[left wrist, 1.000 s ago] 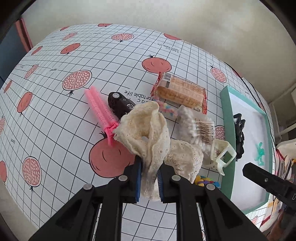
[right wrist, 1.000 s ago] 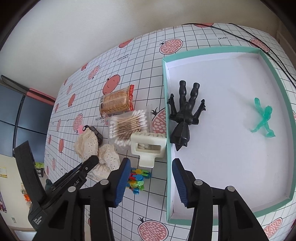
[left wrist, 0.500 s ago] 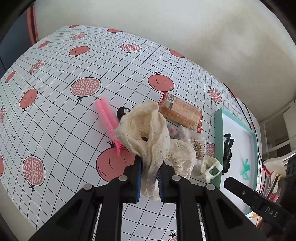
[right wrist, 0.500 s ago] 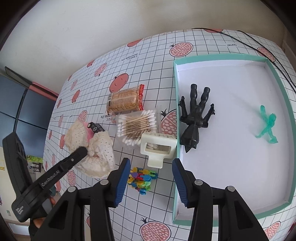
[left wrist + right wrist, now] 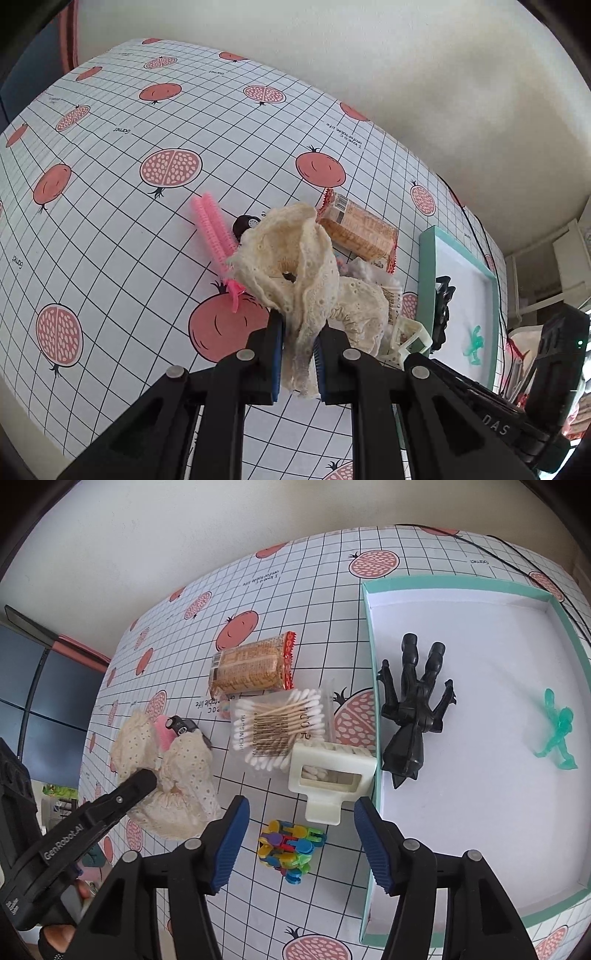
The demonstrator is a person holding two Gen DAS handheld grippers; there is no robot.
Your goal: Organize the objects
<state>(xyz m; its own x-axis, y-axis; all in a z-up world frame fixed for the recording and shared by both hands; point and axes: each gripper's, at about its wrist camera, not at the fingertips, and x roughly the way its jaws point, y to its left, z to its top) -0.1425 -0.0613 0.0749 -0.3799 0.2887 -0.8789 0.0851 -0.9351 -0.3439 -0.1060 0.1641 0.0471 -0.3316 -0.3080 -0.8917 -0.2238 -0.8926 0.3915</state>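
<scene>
While the cream lace cloth [image 5: 295, 266] is clamped by the left gripper [image 5: 298, 363], the right gripper [image 5: 301, 840] is held apart, colourful clips [image 5: 290, 849] at its twelve o'clock.

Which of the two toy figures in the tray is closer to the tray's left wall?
The black figure, lying right against the left wall of the tray. The small green figure lies far across, near the opposite side.
</scene>
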